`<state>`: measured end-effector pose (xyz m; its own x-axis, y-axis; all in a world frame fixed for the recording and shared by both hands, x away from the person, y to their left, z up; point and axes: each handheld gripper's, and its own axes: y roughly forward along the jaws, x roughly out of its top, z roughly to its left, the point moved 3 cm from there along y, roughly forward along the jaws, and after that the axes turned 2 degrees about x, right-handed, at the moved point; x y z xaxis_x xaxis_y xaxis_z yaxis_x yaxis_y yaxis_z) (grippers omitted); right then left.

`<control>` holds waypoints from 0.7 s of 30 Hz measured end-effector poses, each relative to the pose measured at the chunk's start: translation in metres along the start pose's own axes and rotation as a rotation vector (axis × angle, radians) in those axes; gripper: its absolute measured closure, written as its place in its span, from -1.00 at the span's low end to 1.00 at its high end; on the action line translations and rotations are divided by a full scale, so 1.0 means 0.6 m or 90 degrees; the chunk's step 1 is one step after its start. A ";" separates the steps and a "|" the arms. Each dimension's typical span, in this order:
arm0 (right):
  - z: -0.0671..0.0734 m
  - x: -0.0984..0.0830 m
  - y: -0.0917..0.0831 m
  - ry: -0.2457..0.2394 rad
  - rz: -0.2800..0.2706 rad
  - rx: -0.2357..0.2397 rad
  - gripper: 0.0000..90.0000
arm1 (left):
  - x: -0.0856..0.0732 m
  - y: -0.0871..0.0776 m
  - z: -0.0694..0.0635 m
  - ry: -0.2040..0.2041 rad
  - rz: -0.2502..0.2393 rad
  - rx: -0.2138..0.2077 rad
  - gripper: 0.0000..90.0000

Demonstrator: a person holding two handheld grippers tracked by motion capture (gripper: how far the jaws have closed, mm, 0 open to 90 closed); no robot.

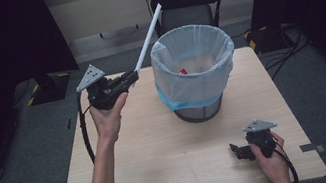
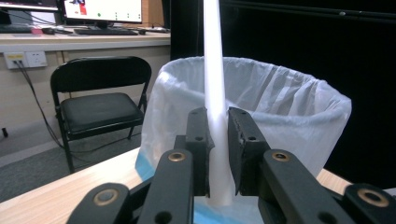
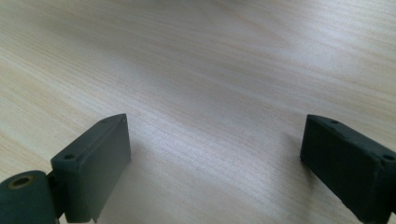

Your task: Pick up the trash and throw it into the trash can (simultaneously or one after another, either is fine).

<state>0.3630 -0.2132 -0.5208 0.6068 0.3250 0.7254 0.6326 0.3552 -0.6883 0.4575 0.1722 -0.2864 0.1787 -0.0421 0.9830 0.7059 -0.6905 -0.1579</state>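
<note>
A long white tube (image 1: 148,38) slants up and to the right from my left gripper (image 1: 132,76), which is shut on its lower end, left of the bin. In the left gripper view the white tube (image 2: 215,93) rises between the two black pads (image 2: 198,144) that press on it, with the bin behind. The mesh bin (image 1: 196,73) holds a white liner with a blue band, and something red lies inside. My right gripper (image 1: 238,151) rests low at the table's front right, jaws wide apart. In the right gripper view, my right gripper (image 3: 215,158) has bare wood between its fingers.
The wooden table (image 1: 161,152) has bare room in front of the bin. A black folding chair (image 1: 186,6) stands behind the table. Dark curtains hang at both sides. Cables run on the floor at the right.
</note>
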 end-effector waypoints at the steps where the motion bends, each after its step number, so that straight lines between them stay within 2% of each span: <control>1: 0.000 0.000 0.000 0.000 0.000 0.000 -0.83 | 0.004 0.003 -0.001 0.000 -0.001 -0.002 0.77; 9: 0.000 0.000 0.000 0.000 0.000 0.000 -0.83 | 0.030 0.017 -0.011 0.006 -0.011 -0.016 0.77; 17: 0.000 0.000 0.000 0.000 0.000 0.000 -0.83 | 0.062 0.049 -0.029 0.020 -0.013 -0.041 0.77; 21: 0.000 0.000 0.000 0.000 0.000 0.000 -0.83 | 0.065 0.061 -0.035 0.021 -0.009 -0.049 0.77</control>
<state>0.3629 -0.2132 -0.5208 0.6069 0.3249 0.7254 0.6325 0.3552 -0.6883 0.4757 0.1302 -0.2516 0.1460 -0.0554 0.9877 0.6525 -0.7451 -0.1383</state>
